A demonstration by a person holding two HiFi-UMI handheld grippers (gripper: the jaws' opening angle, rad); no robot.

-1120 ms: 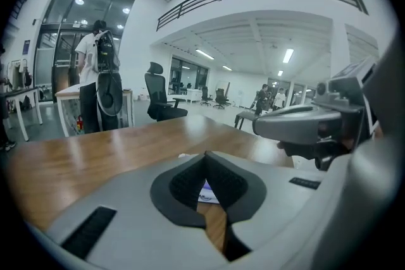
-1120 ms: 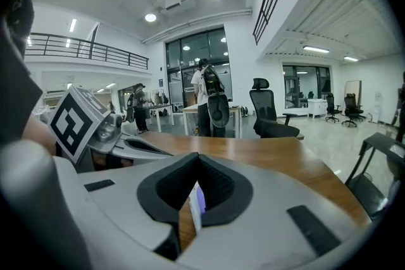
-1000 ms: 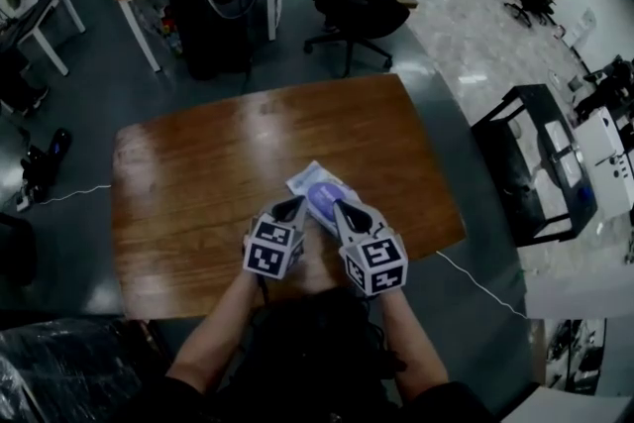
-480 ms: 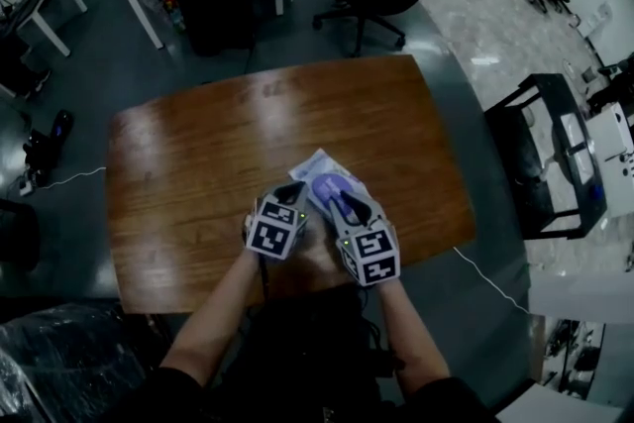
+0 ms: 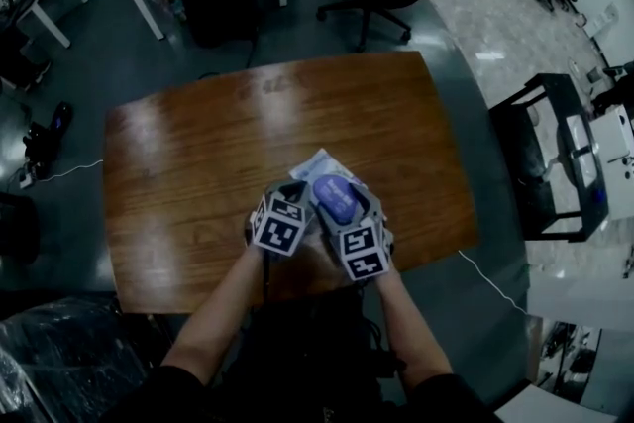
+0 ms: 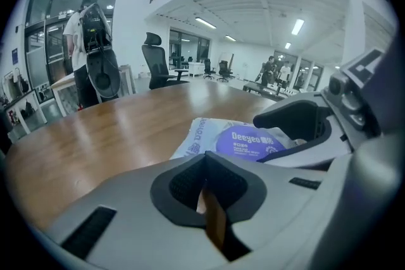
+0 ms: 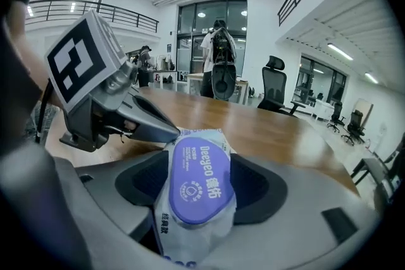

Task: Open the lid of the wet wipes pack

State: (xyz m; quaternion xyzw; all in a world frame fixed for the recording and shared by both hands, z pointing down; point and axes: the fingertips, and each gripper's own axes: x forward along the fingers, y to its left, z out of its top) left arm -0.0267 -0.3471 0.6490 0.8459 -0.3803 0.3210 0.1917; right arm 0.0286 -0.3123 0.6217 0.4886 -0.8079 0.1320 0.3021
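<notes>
Wet wipes pack [image 5: 319, 175] likely soft, light; pry its stiffer purple lid [image 7: 199, 177] by the edge; right claw [image 7: 201, 190] opening astride pack; left claw [image 6: 205, 190] clenched.

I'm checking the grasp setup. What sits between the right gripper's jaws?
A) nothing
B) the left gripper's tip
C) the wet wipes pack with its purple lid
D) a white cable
C: in the right gripper view, the wet wipes pack with its purple lid lies between the opening jaws of the right gripper.
</notes>
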